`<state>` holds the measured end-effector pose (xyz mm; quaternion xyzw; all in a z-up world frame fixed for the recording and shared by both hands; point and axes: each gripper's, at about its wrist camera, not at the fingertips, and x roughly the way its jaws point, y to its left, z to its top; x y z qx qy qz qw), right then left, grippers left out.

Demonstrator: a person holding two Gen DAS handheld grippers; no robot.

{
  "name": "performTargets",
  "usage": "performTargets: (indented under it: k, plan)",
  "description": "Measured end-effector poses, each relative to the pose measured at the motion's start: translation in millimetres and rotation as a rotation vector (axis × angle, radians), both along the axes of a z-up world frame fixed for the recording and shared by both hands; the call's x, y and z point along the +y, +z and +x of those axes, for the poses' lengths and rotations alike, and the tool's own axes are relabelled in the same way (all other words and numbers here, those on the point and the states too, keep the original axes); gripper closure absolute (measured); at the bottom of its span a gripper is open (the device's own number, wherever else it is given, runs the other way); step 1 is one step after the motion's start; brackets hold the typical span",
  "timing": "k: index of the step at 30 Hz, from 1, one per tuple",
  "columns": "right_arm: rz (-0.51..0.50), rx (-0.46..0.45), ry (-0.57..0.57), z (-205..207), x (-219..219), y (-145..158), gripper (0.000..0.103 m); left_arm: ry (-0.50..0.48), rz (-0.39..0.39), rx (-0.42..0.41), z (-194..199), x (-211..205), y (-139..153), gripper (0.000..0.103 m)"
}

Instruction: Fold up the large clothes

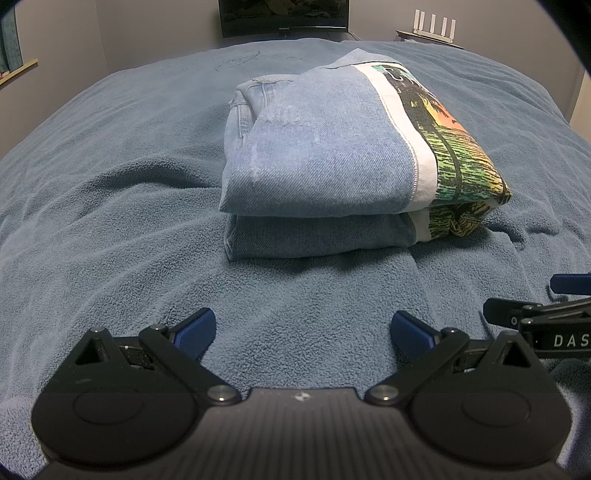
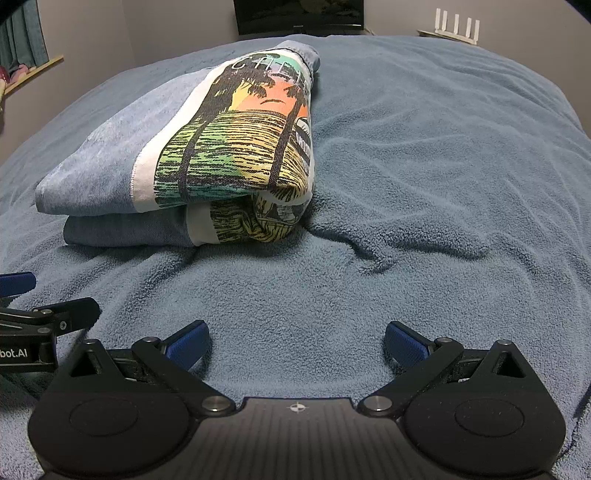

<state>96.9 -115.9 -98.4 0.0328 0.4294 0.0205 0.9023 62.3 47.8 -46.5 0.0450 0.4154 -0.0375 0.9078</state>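
Nearest to me, my left claw [image 1: 302, 334] hangs low over the blue fleece blanket [image 1: 110, 221] with its blue pads spread wide and nothing between them. My right claw [image 2: 297, 338] sits the same way, jaws wide apart and empty, just beside the left one; each shows at the edge of the other's view. I judge I hold both off the cloth and open because the folding looks finished and there is nothing left to pinch.

Ahead, well apart from both claws, the folded denim garment [image 1: 317, 147] rests on the blanket as a compact stack of at least two layers, the fold edge facing me. A printed panel [image 2: 243, 144] with palm trees and a sunset wraps over its right side, so the bundle lies slightly left of my right claw's line and right of centre for the left. The blanket wrinkles around its base, likely pushed up by the weight.

Farthest back, a dark monitor [image 1: 284, 16] stands against the wall, and a white router [image 2: 456, 22] sits to its right.
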Motion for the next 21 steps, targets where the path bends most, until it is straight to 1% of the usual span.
performTargets:
  k: [8,14,21]
  plan:
    - [-0.003,0.002,0.002,-1.5,-0.8,-2.0,0.000,-0.005,0.000,-0.004,-0.3,-0.4,0.4,0.001]
    - [-0.003,0.007,0.003,-1.2,-1.5,-0.4,0.000,-0.009,0.023,-0.015,-2.7,-4.1,0.2,0.001]
    - [-0.003,0.013,0.003,-0.7,-3.4,-1.5,0.000,-0.008,0.019,0.000,-1.4,-1.4,-0.9,0.001]
